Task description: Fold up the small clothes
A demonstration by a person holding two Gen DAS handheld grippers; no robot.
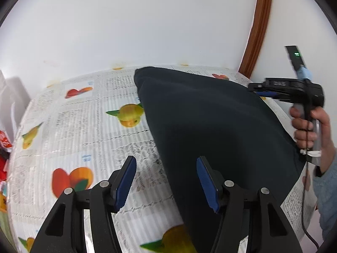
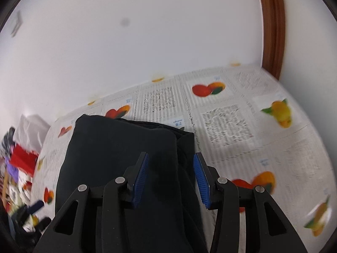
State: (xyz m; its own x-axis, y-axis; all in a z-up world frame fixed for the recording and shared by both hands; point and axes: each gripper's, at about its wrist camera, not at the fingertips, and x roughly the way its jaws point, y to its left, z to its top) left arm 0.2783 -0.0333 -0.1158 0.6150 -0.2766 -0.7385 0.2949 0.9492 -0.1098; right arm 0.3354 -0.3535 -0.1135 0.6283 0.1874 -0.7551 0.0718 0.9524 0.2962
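Note:
A black garment (image 1: 210,130) lies flat on the fruit-print tablecloth (image 1: 80,126). In the right wrist view the garment (image 2: 118,147) is folded over, with a doubled edge on its right side. My left gripper (image 1: 166,160) is open and empty, hovering over the garment's left edge. My right gripper (image 2: 170,158) is open and empty, above the garment's right part. The right gripper also shows in the left wrist view (image 1: 259,88), held by a hand at the garment's far right side; its jaws are not clear there.
A white wall (image 1: 147,21) stands right behind the table. A brown wooden frame (image 1: 257,31) runs up at the right. Red and white items (image 2: 23,158) are piled past the table's left end. The tablecloth (image 2: 242,126) lies bare to the right of the garment.

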